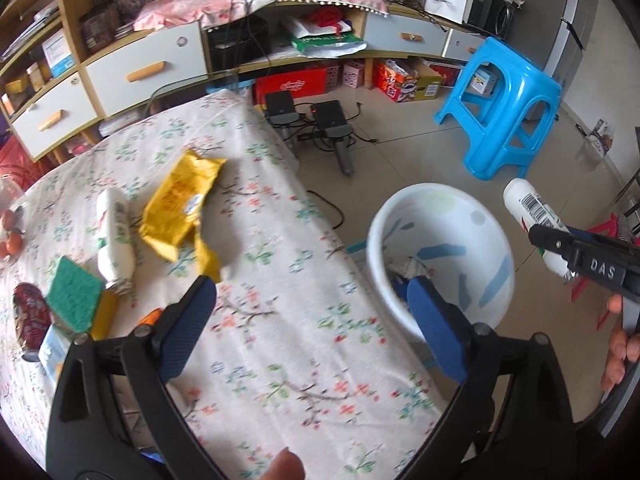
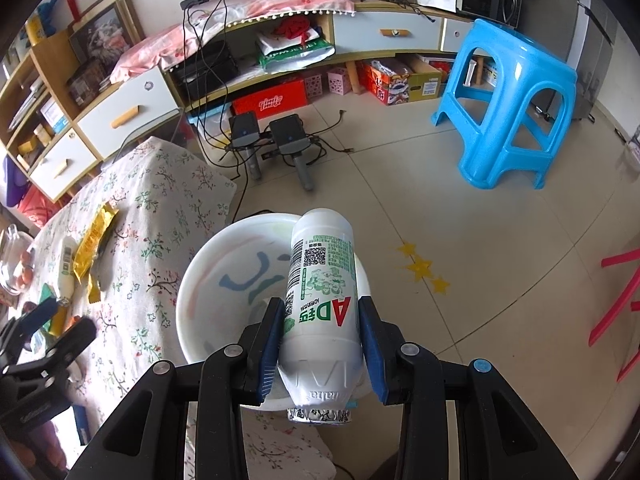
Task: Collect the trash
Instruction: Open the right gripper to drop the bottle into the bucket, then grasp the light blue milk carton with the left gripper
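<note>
right gripper (image 2: 320, 340) is clamped on a white drink bottle (image 2: 320, 304), blue pads pressing both sides, foil-capped end toward the camera and base pointing out over the white basin (image 2: 192, 300) on the floor just off the bench's edge. left gripper (image 1: 308, 308) stands wide with nothing between its blue fingers (image 1: 188, 328), hanging above the floral cloth of the bench (image 1: 280, 360) near the edge that borders the basin; a fingertip shows at the bottom of that view. inside the basin a few scraps lie at the bottom, partly hidden. farther along the bench lie a green and yellow sponge (image 1: 74, 300), a red can (image 1: 30, 320) on its side toward the near left edge, a second white bottle (image 1: 114, 240) lying flat, and a crumpled yellow wrapper (image 1: 180, 204) just beside it. beyond, on the tiled floor, stands a blue plastic stool (image 1: 500, 108).
</note>
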The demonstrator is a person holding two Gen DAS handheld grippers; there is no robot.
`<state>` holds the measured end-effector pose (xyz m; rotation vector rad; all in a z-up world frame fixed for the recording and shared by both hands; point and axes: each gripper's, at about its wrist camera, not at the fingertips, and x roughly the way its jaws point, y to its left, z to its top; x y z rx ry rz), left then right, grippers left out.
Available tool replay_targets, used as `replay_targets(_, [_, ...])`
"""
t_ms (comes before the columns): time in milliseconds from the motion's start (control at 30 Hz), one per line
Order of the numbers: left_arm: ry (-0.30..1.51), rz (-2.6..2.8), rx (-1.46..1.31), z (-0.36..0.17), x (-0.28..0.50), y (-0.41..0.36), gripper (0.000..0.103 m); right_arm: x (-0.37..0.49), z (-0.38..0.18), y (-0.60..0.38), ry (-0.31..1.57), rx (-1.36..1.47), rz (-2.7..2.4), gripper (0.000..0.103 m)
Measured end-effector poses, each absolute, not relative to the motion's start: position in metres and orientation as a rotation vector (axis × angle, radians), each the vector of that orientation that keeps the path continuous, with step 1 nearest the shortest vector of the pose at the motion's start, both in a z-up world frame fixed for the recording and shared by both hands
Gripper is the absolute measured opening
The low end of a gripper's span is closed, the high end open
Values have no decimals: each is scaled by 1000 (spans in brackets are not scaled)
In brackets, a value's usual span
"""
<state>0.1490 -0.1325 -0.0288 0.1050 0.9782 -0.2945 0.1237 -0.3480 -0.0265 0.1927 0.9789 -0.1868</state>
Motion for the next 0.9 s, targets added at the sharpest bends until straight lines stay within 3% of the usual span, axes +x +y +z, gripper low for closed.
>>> replay_targets(267, [972, -257, 96, -20, 139, -94, 100, 135, -31, -341, 972, 203, -174, 41])
replay_targets(300, [971, -258, 91, -19, 138, -89, 100, 137, -32, -339, 973, 199, -178, 46])
replay_targets(367, [971, -256, 83, -16, 134, -80, 102, 139, -30, -336, 965, 193, -191, 79])
replay_targets(400, [968, -252, 78, -15, 132, -75, 102, 139, -29, -334, 957, 192, -194, 81])
replay_targets(900, [979, -98, -61, -14, 120, 21, 102, 141, -26, -270, 1013, 126, -80, 85])
